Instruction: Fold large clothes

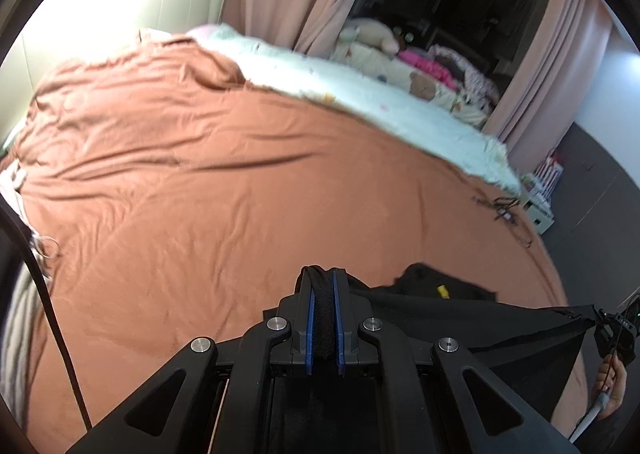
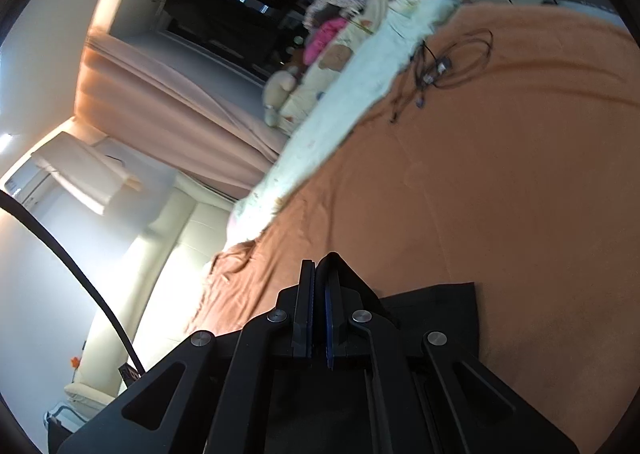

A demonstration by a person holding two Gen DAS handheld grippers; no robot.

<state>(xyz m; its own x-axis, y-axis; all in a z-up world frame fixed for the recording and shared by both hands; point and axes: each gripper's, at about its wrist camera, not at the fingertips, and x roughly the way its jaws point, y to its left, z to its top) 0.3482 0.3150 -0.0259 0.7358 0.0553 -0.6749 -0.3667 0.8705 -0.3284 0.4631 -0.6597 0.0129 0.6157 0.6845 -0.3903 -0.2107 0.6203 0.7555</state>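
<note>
Left gripper [image 1: 323, 286]: we saw it pinching the black garment [image 1: 460, 318].
Right gripper [image 2: 318, 270]: pressed together on the garment's edge.
Garment axis: stretched toward lower right, above the bed [image 1: 200, 174].

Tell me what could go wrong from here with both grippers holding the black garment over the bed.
The left hand-held gripper pinches only a thick bunched edge of the black garment, so it might slip out under tension. The loose cables on the orange bedspread could get caught under the cloth when it is laid down.
</note>
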